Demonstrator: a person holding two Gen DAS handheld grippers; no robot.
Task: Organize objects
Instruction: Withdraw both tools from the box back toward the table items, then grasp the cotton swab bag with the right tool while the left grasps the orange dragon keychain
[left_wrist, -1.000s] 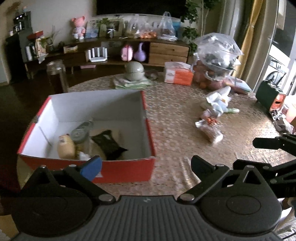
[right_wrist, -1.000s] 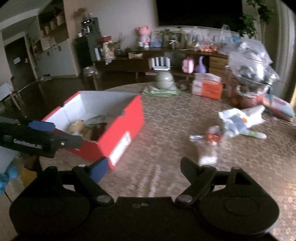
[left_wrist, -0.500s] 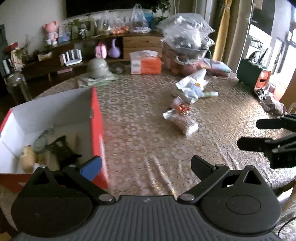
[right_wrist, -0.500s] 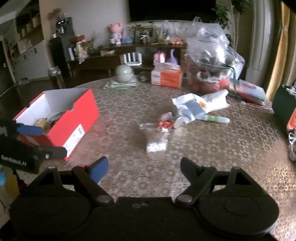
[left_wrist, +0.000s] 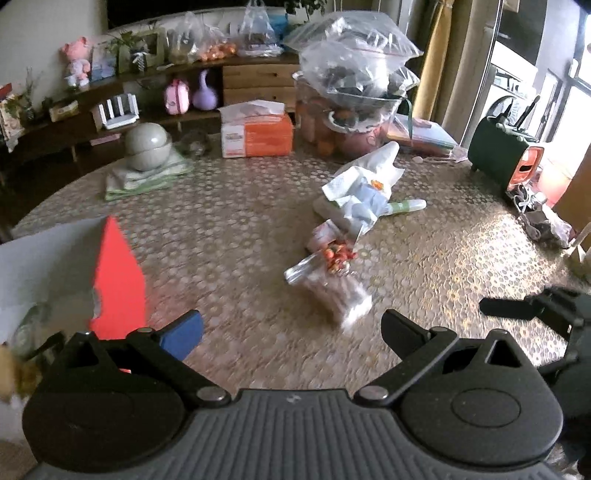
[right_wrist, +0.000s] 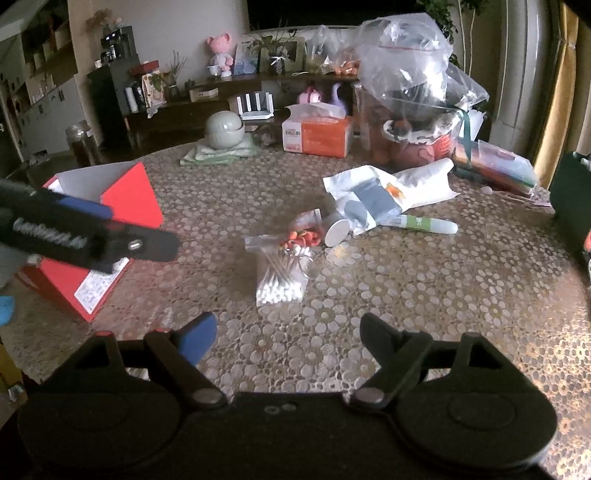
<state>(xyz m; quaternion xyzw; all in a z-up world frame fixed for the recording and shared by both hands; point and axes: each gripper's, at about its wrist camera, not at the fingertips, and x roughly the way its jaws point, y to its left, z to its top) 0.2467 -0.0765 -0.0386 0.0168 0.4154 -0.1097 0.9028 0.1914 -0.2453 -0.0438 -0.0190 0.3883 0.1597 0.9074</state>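
A clear bag of cotton swabs (right_wrist: 282, 277) (left_wrist: 332, 291) lies in the middle of the patterned table (right_wrist: 406, 295). Behind it sit a small bag of orange pieces (right_wrist: 304, 230), a white cup on its side (right_wrist: 338, 230), a crumpled white bag (right_wrist: 388, 184) and a green-and-white tube (right_wrist: 424, 223). A red box with a white inside (right_wrist: 125, 199) (left_wrist: 118, 273) stands at the left, with a few things in it. My right gripper (right_wrist: 288, 328) hangs open just short of the swab bag, holding nothing. My left gripper (left_wrist: 291, 332) (right_wrist: 147, 245) is open and empty beside the box.
An orange tissue box (right_wrist: 317, 134), a grey round bowl on folded cloth (right_wrist: 225, 127) and a heap of clear bags over a fruit bowl (right_wrist: 410, 92) line the table's far side. A dark green appliance (left_wrist: 498, 155) stands at the right edge.
Both grippers have swung right, away from the red box and toward the loose items, and dropped slightly. The swab bag now lies close ahead. Both stay open.
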